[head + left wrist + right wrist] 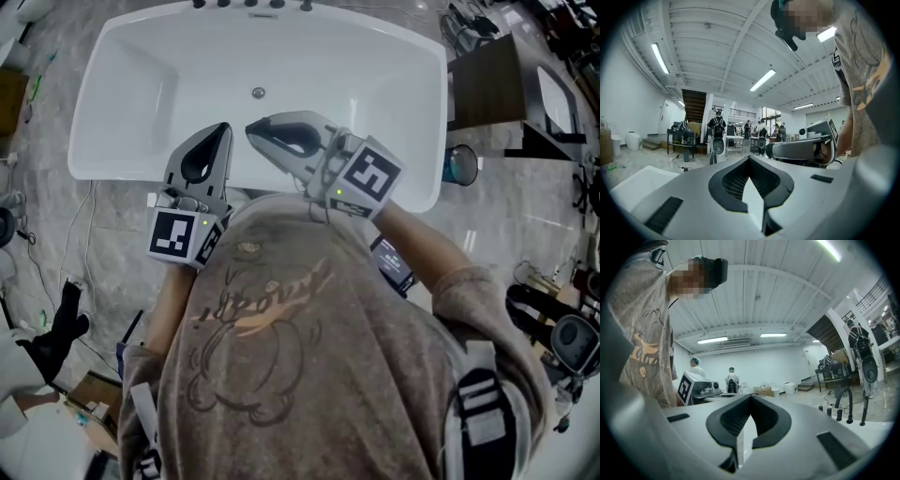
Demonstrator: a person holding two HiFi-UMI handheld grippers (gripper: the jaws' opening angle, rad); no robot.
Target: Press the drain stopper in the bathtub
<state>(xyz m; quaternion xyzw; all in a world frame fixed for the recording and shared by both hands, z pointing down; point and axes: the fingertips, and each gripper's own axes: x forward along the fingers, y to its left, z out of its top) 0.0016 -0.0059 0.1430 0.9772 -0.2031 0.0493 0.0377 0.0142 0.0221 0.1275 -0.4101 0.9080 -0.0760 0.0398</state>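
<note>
As left gripper (223, 127) and right gripper (251, 129) overhang bathtub rim (112, 174), jaws closed, stopper (258, 93) unobstructed

Grey marble floor (56, 202) with a thin white cable (91, 225) lying across it. At upper right, a dark wooden cabinet (483, 84) stands near a round teal container (461, 164). Long ceiling lights (660, 58) glow overhead.

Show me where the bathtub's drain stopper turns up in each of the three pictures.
Head view: the drain stopper is upper centre, on the floor of the white bathtub.
Left gripper view: not in it.
Right gripper view: not in it.
Shared landmark: the person's printed shirt.
</note>
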